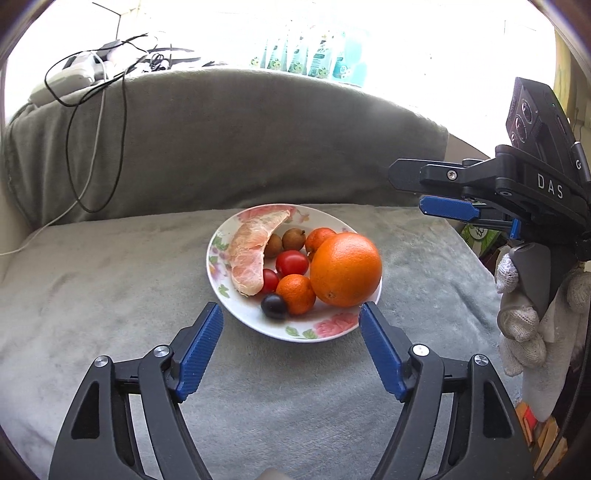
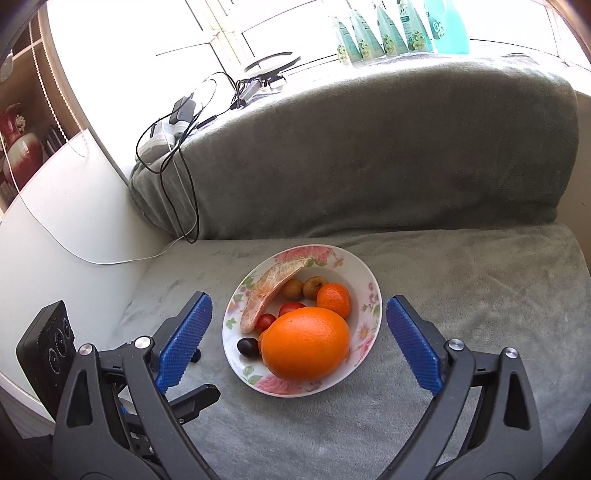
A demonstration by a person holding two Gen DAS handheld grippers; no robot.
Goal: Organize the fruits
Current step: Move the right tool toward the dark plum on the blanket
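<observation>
A floral white plate [image 1: 325, 330] [image 2: 364, 288] sits on a grey sofa seat. On it lie a big orange [image 1: 345, 269] [image 2: 308, 345], a peeled pomelo wedge [image 1: 251, 254] [image 2: 267, 291], two mandarins [image 1: 295, 293] [image 2: 333, 300], cherry tomatoes [image 1: 291, 263] [image 2: 266, 322], two small brown fruits [image 1: 293, 239] [image 2: 313, 288] and a dark grape [image 1: 274, 305] [image 2: 247, 347]. My left gripper [image 1: 290, 315] stands open just before the plate's near rim, with nothing between its fingers. My right gripper [image 2: 299, 310] is open too, its blue pads [image 2: 413, 341] either side of the plate and above it.
The grey sofa back [image 1: 240, 140] rises behind the plate, with black and white cables [image 1: 96, 122] draped over its left end. Bottles [image 2: 391, 33] line the windowsill. The right gripper's body and a gloved hand [image 1: 524, 317] sit at the left wrist view's right edge.
</observation>
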